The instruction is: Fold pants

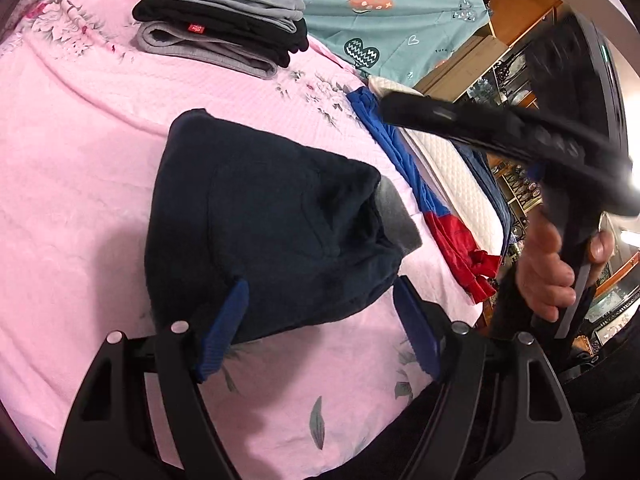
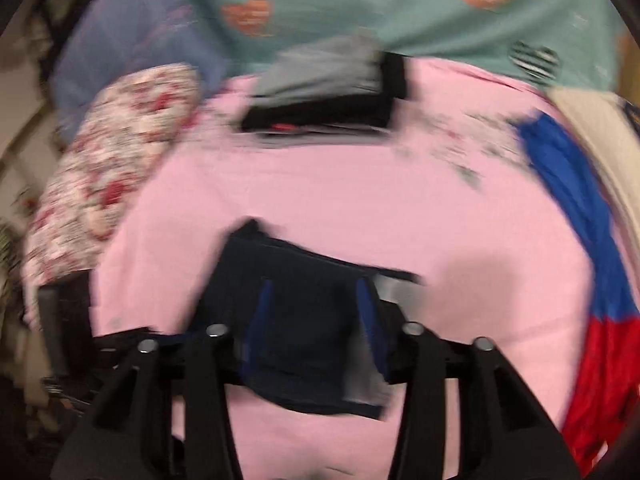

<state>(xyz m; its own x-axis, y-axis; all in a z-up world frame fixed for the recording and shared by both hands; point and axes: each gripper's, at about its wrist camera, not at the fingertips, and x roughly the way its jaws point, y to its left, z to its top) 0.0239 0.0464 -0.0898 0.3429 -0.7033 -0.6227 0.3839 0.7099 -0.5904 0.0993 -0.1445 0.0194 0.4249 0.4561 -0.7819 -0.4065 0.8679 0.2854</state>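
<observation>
Dark navy pants [image 1: 272, 220] lie folded into a compact bundle on the pink bedsheet [image 1: 80, 168], with a grey lining edge [image 1: 396, 212] showing at the right. My left gripper [image 1: 320, 292] is open, its blue fingers [image 1: 224, 332] astride the bundle's near edge. My right gripper [image 2: 316, 292] is open above the same pants [image 2: 304, 320]; this view is motion-blurred. In the left wrist view the right gripper's black body [image 1: 500, 132] is held high at the right by a hand [image 1: 548, 268].
A stack of folded grey and black pants [image 1: 224, 20] sits at the far side of the bed. Blue and red clothing [image 1: 432, 208] and a white pillow [image 1: 452, 176] lie along the right edge. A teal quilt [image 1: 380, 8] and a floral pillow [image 2: 104, 168] lie behind.
</observation>
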